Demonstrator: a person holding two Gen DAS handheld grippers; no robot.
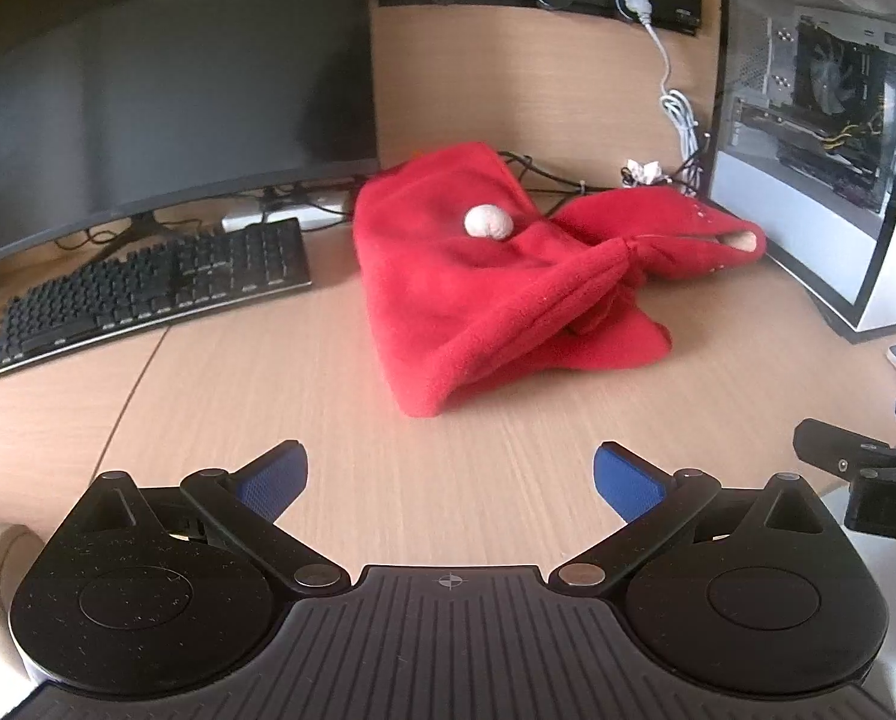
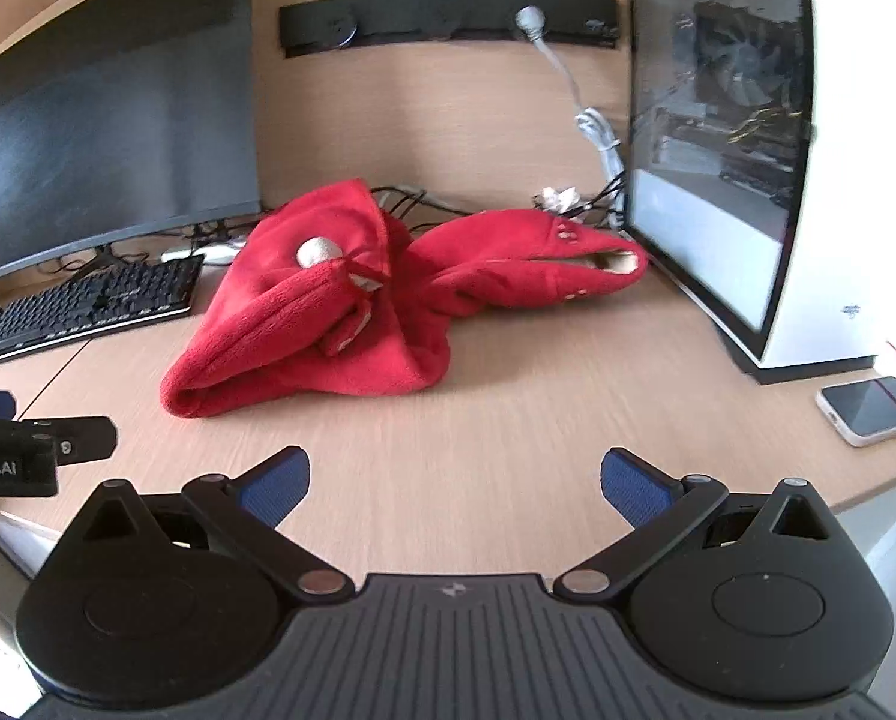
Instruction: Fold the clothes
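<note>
A crumpled red fleece garment (image 1: 478, 282) (image 2: 327, 324) with a white pompom (image 1: 487, 221) (image 2: 318, 252) lies bunched on the wooden desk (image 1: 327, 420), one part stretched right toward the computer case. My left gripper (image 1: 451, 483) hovers over the desk just in front of it, blue pads wide apart, nothing between them. In the right wrist view my right gripper (image 2: 455, 483) is likewise open and empty, short of the garment's near edge. Each gripper's body shows at the side of the other's view.
A dark monitor (image 1: 165, 72) and a black keyboard (image 1: 147, 294) stand left of the garment. A white glass-sided computer case (image 2: 748, 168) stands on the right, a phone (image 2: 874, 408) lies in front of it. Cables (image 1: 679, 114) trail behind along the back wall.
</note>
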